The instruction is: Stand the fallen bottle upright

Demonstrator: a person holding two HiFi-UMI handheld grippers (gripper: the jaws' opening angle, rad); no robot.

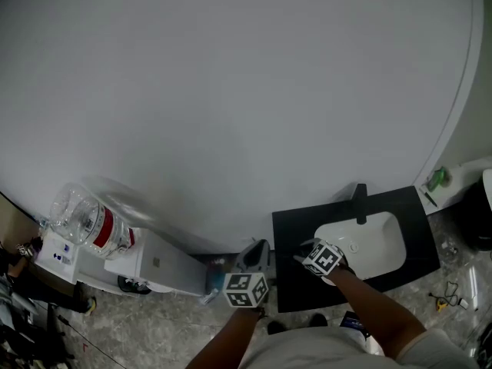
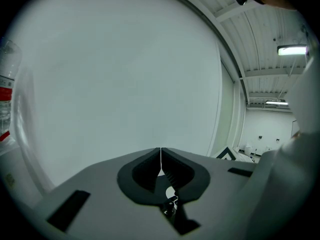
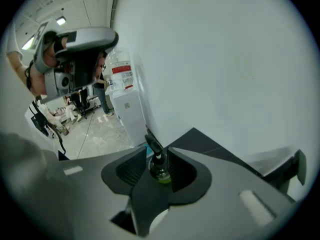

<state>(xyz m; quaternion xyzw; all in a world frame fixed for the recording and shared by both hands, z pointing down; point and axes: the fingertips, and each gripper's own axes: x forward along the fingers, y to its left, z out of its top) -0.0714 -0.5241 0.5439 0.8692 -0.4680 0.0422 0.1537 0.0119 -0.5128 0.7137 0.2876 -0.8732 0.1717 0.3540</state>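
Observation:
A small dark bottle (image 3: 159, 170) with a black pump top and greenish liquid stands between the jaws in the right gripper view, top up, over the black counter (image 3: 202, 140). My right gripper (image 3: 157, 153) is open, and a sliver of space shows on the bottle's left side. In the head view the right gripper (image 1: 302, 252) hovers at the counter's (image 1: 411, 206) left part, beside the white sink (image 1: 380, 241); the bottle is hidden there. My left gripper (image 2: 160, 156) is shut on nothing and faces the white wall; it (image 1: 260, 246) is held left of the counter.
A black faucet (image 1: 360, 202) rises behind the sink. A white water dispenser (image 1: 146, 261) with a large clear jug (image 1: 86, 217) stands against the wall at left. A green item (image 1: 438, 178) lies on a white ledge at right. The floor below is grey tile.

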